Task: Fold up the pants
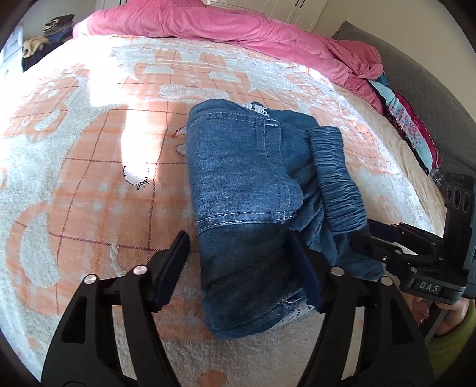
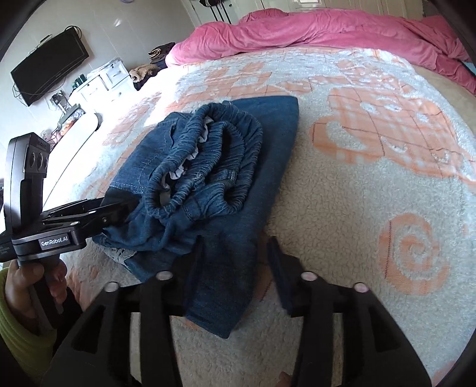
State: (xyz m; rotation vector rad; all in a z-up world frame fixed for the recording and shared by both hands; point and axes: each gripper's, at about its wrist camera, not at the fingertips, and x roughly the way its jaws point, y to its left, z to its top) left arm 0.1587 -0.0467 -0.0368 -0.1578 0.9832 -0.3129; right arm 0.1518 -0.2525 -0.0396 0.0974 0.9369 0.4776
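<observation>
Blue denim pants (image 1: pixel 247 190) lie folded into a compact bundle on the bed, elastic waistband (image 1: pixel 336 175) on top at the right. In the right wrist view the pants (image 2: pixel 261 166) show the bunched waistband (image 2: pixel 208 160) on the folded legs. My left gripper (image 1: pixel 241 271) is open, its jaws either side of the bundle's near end; it also shows in the right wrist view (image 2: pixel 119 208) at the bundle's left edge. My right gripper (image 2: pixel 235 268) is open over the bundle's near corner; it shows in the left wrist view (image 1: pixel 366 241) against the waistband side.
The bed carries a white and orange fleece blanket (image 1: pixel 89 166). A pink duvet (image 1: pixel 208 26) is heaped along the far side. Folded clothes (image 1: pixel 416 134) lie by the grey headboard at right. A wall TV (image 2: pixel 50 65) and white drawers (image 2: pixel 101 80) stand beyond the bed.
</observation>
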